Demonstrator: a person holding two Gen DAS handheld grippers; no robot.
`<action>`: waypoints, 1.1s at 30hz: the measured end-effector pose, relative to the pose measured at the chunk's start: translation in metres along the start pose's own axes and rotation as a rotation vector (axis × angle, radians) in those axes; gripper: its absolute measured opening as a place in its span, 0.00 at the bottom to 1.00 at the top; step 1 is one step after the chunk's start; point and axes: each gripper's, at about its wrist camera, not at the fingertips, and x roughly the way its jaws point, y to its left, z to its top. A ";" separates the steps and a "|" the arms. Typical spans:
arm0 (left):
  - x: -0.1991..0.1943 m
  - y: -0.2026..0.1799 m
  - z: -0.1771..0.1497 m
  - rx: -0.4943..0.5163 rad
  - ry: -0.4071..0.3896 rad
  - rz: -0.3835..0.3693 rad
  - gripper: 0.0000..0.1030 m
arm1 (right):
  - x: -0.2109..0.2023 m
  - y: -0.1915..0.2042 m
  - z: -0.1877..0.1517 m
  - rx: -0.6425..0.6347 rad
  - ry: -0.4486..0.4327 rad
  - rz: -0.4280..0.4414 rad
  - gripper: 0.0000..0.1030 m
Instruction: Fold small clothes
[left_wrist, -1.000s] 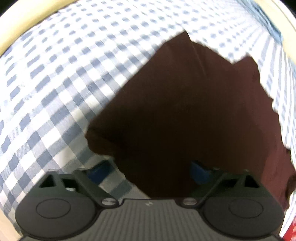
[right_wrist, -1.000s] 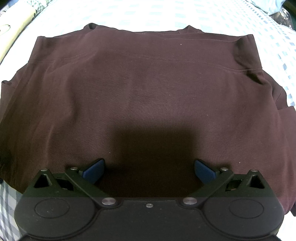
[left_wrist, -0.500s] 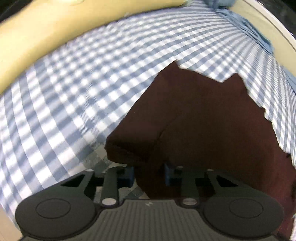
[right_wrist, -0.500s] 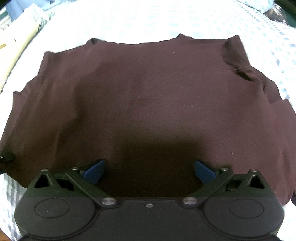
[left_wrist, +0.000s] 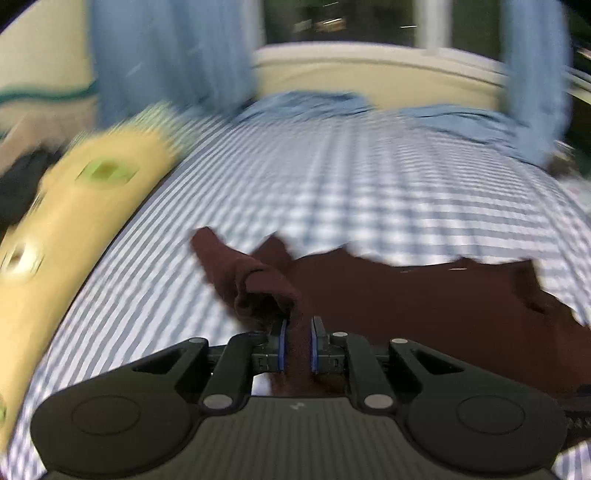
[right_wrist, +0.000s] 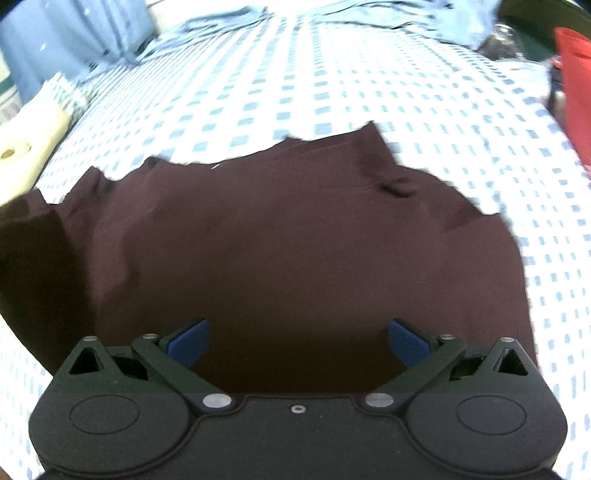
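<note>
A dark maroon shirt lies spread on the blue-and-white checked bed sheet. In the left wrist view my left gripper is shut on a bunched fold of the shirt at its left edge and lifts it off the sheet. In the right wrist view my right gripper is open, its blue pads spread wide just above the near part of the shirt, holding nothing.
A yellow pillow lies along the sheet's left side and also shows in the right wrist view. Light blue cloth is bunched at the far edge. A red object stands at the far right.
My left gripper closed on the shirt's left edge and raised it, tilting the view up. My right gripper stayed open and pulled back and up from the shirt.
</note>
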 end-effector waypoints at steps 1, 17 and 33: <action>-0.002 -0.018 0.002 0.047 -0.022 -0.027 0.11 | -0.005 -0.012 -0.001 0.016 -0.011 -0.008 1.00; -0.005 -0.138 -0.045 0.401 0.151 -0.293 0.12 | -0.021 -0.141 0.000 0.139 -0.071 0.100 1.00; -0.014 -0.137 -0.047 0.329 0.118 -0.236 0.12 | 0.068 -0.041 0.090 0.034 0.146 0.490 0.57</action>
